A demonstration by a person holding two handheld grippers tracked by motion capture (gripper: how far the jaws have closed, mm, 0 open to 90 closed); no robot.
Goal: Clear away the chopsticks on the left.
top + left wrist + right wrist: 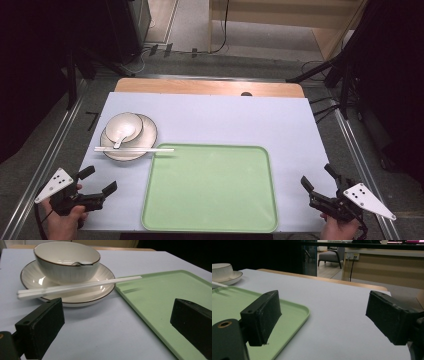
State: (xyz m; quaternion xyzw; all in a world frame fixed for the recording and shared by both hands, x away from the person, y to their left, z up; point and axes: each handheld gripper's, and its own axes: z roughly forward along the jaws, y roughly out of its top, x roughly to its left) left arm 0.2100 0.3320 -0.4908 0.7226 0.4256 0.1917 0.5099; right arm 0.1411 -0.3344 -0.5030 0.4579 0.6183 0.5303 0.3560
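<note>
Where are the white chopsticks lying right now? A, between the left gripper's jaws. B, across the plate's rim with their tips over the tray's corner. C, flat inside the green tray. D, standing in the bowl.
B: the chopsticks lie across the plate, in front of the bowl, with their tips over the corner of the green tray.

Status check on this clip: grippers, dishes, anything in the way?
Left hand-held gripper open, right hand-held gripper open, both empty. Bowl with spoon sits on plate; chopsticks bridge plate to green tray. Nothing blocking.

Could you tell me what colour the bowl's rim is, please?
Dark brown, on a cream bowl; clearest in the left gripper view.
</note>
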